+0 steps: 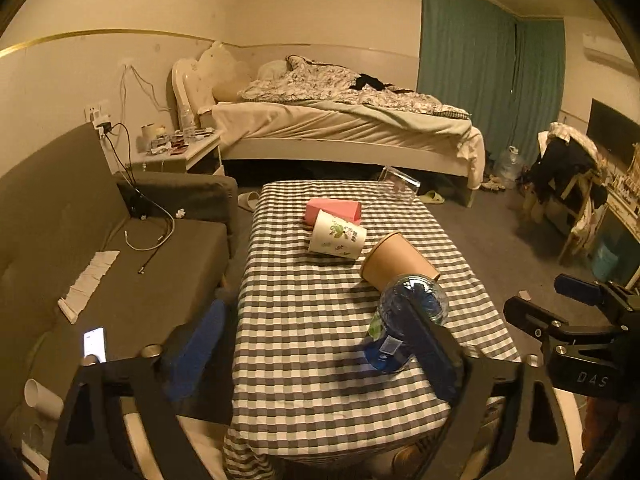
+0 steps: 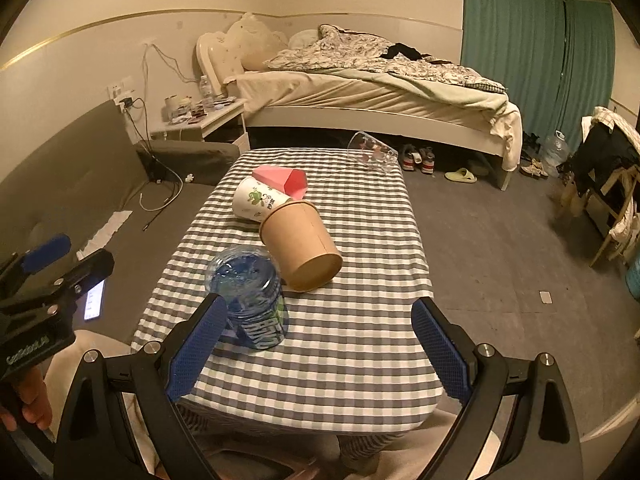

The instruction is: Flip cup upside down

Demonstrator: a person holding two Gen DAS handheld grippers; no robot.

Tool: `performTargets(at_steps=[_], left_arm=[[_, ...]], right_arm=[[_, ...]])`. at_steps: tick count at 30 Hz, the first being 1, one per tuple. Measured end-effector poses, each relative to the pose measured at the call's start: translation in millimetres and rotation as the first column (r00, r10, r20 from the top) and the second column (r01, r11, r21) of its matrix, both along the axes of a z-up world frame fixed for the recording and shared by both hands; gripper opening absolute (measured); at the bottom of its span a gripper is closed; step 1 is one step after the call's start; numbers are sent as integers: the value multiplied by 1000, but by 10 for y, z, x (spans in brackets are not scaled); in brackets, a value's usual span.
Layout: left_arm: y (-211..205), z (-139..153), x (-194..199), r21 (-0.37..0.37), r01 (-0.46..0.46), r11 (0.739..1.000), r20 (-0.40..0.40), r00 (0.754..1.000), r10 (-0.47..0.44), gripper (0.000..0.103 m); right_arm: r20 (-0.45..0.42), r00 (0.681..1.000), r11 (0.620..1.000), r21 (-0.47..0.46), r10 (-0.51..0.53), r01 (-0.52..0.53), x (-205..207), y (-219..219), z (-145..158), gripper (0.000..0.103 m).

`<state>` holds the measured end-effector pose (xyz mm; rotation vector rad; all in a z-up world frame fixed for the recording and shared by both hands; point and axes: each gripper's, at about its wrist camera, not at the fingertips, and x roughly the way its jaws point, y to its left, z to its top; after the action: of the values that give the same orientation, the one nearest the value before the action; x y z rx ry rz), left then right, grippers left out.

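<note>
A translucent blue plastic cup stands on end near the front of the checkered table, its print reading upside down. A brown paper cup lies on its side just behind it, touching a white floral cup and a pink cup, both also on their sides. A clear cup lies at the far edge. My right gripper is open, its left finger beside the blue cup. My left gripper is open over the table's left side, and its right finger hides part of that cup.
A grey sofa with cables, papers and a lit phone runs along the table's left. A bed and nightstand stand behind. Bare floor lies to the right, with a cluttered chair. A hand holds the left gripper's handle.
</note>
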<state>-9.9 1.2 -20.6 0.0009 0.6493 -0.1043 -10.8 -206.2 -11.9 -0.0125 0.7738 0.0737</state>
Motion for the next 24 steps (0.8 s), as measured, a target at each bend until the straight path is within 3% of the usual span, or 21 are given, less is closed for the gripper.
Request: performTargets(at_steps=[3,24], left_arm=[[-1,-20,-4,9,-10,1000,0,1000,10,96],[52,-123,48,-6,-29,1000,-42,999,29,96]], right_arm=[[4,1000,1000,-3,-12,12,7,18,-16,103],[6,999,999,-4,-39,39,30,-53,-62,103]])
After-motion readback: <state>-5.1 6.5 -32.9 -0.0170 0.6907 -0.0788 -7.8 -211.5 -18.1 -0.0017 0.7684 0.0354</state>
